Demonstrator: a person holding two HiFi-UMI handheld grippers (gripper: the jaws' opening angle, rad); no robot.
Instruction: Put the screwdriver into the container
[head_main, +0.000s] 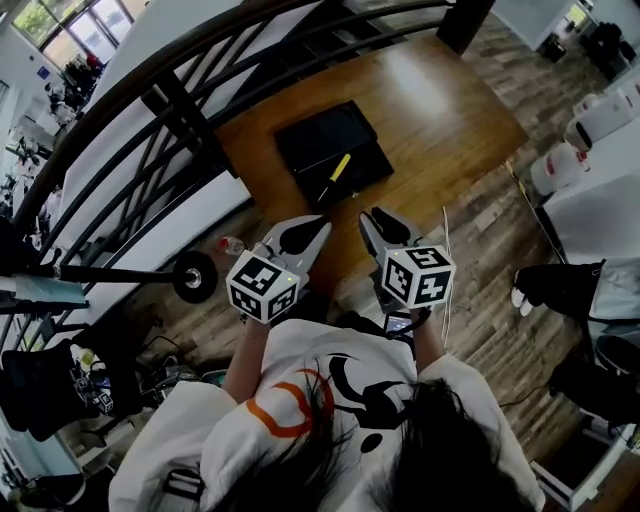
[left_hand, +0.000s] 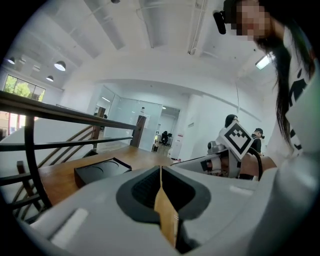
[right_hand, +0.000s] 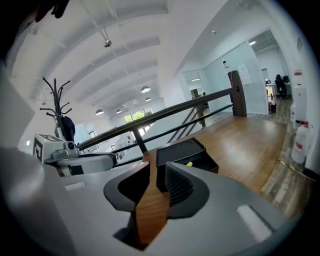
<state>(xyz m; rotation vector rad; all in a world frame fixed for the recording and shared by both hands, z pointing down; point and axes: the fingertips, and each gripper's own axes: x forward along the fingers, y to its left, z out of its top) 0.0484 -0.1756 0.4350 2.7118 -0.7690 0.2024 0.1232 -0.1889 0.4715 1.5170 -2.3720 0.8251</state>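
Right claw (right_hand: 155, 166) — beyond, screwdriver (right_hand: 189, 164) mostly hidden

The person wears a white short-sleeved T-shirt (head_main: 300, 390) printed with an orange ring and bold black curved shapes. The left gripper (head_main: 314, 226) and the right gripper (head_main: 374, 218) look alike: each is a smooth, pale grey plastic shell that tapers toward its tip. Dark grey ribbed pads (right_hand: 177, 186) sit in rounded dark recesses. Each gripper carries a white cube (head_main: 263, 286) with black square marker patterns on its faces.
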